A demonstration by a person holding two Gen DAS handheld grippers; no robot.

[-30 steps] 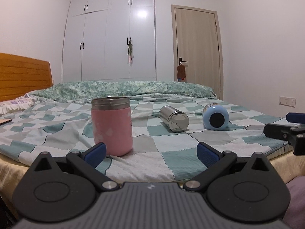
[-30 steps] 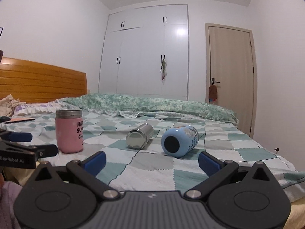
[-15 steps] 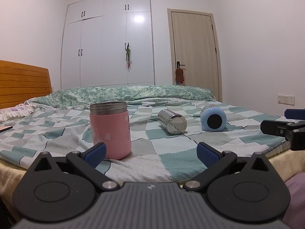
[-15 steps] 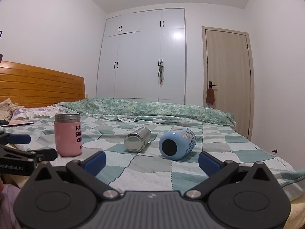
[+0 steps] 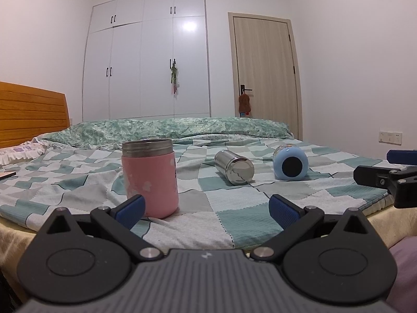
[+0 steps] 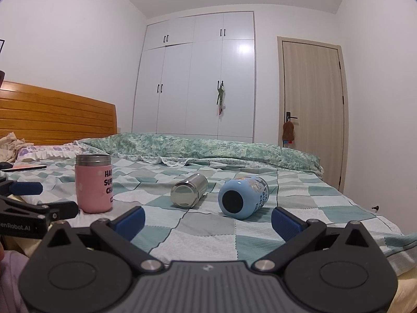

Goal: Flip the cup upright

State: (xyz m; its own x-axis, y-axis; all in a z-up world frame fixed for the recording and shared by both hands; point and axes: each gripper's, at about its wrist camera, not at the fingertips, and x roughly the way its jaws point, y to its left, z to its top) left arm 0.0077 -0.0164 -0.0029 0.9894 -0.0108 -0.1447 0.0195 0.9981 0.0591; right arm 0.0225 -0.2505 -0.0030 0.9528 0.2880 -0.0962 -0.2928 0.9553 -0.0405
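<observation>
A pink cup (image 5: pixel 150 177) with a steel rim stands upright on the checkered bed cover; it also shows in the right wrist view (image 6: pixel 93 183). A steel cup (image 5: pixel 234 166) (image 6: pixel 189 190) lies on its side with its base toward me. A light blue cup (image 5: pixel 290 162) (image 6: pixel 243 196) lies on its side to the right of it. My left gripper (image 5: pixel 206 208) is open and empty, just before the bed edge, with the pink cup close behind its left finger. My right gripper (image 6: pixel 207 219) is open and empty, short of the blue cup.
The bed cover (image 5: pixel 234 208) ends at a near edge right by both grippers. A rumpled green quilt (image 5: pixel 169 129) lies across the far side. A wooden headboard (image 6: pixel 52 114) is at the left, a wardrobe (image 5: pixel 146 65) and a door (image 5: pixel 265 78) behind.
Both views have tilted up slightly and the cups sit lower in frame. Both grippers stay open and no cup has moved.
</observation>
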